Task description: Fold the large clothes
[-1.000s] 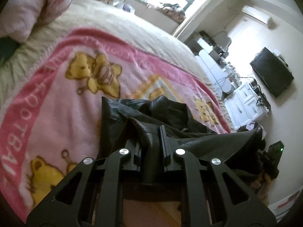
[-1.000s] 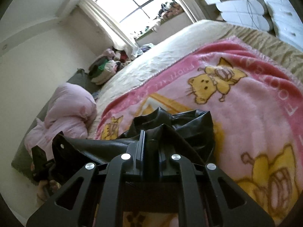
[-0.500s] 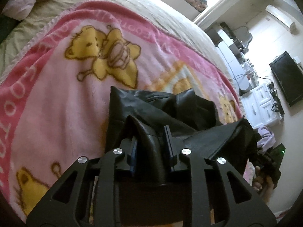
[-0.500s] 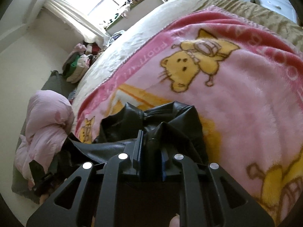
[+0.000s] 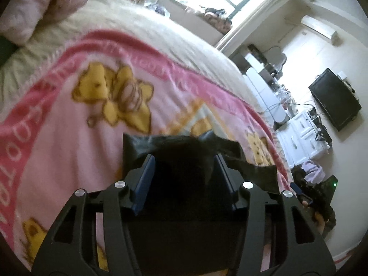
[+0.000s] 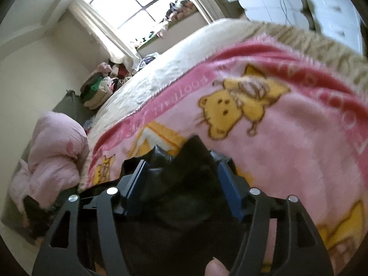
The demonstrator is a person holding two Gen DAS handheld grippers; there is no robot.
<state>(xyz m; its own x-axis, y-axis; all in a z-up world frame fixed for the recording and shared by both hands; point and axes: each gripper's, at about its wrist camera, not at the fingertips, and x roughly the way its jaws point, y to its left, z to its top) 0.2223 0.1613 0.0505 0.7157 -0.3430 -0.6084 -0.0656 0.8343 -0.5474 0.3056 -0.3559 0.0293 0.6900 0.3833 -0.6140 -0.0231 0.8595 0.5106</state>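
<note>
A black leather garment lies on a pink bear-print blanket on the bed. My left gripper is open, its blue-padded fingers spread wide with the dark garment lying loose between them. My right gripper is open too, its fingers apart on either side of the crumpled black garment. The part of the garment beneath each gripper body is hidden. The blanket also shows in the right wrist view.
A pink duvet is bunched at the bed's left edge. A clothes pile sits near the window. White drawers and a black TV stand past the bed's right side. Beige bedding lies beyond the blanket.
Both grippers were shut on folds of the black garment; now both have opened and let it go. The garment has dropped lower and flatter, and both views have tilted up.
</note>
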